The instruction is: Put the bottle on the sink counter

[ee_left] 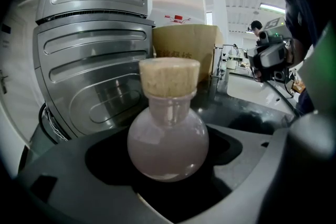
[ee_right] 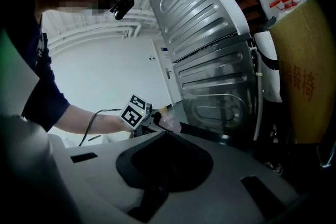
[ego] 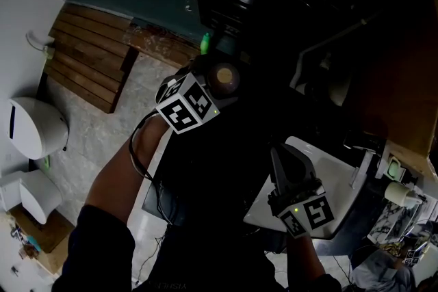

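Left claw (ee_left: 169,153) around corked bottle (ee_left: 167,134)

Sink counter (ego: 339,171), grey floor (ego: 89,133), wooden slats (ego: 85,58) atop

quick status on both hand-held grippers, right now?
Left hand-held gripper: closed on the corked bottle.
Right hand-held gripper: closed, holding nothing.
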Demonstrator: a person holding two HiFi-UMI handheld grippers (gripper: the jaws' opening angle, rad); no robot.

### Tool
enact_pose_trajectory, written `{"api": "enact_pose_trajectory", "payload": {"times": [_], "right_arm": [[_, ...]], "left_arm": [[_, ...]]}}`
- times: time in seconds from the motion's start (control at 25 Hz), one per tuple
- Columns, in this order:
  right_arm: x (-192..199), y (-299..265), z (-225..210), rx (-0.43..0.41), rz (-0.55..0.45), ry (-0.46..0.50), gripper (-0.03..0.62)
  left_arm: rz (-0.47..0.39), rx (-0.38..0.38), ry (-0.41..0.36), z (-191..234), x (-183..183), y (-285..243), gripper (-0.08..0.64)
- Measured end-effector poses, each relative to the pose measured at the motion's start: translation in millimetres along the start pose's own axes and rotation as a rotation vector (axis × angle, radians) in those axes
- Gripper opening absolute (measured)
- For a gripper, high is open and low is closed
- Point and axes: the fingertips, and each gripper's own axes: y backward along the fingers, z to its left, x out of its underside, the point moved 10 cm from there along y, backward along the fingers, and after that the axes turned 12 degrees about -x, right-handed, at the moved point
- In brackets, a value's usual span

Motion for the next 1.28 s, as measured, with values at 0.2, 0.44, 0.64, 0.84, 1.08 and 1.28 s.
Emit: {"api": "enact_pose_trajectory", "payload": {"times": [0.2,0.44,0.64,0.84,1.08,1.28], "right_arm": [[0.2,1.1,0.3,0.002,0.000,-0.001,0.026],[1.2,2.0,-1.8,0.003,-0.005,-0.006,0.026],[0.9,2.5,-2.7,0.004,-0.004,-0.009,0.026],[0.8,2.1,-4.3,0.003,-0.007,-0.021,0.026],[1.0,0.4,-2.5,-0.004,-0.009,-0.019,0.026],[0.4,-1.2,0.1,-0.011,-0.010,-0.019,0.026]], "left_arm": [[0.013,0.004,-0.002,-0.7,-0.1,-1.6,0.397],[0.031,0.015,-0.004,-0.6,0.3,-5.1,0.397],[0.039,0.032,0.020,0.8,1.3,-6.5,0.397],[0.042,0.039,0.030,2.0,1.8,-7.2,0.397],[0.042,0.039,0.030,1.4,2.2,-7.1,0.397],[0.043,0.044,0.032,1.9,2.3,-7.0,0.397]]}}
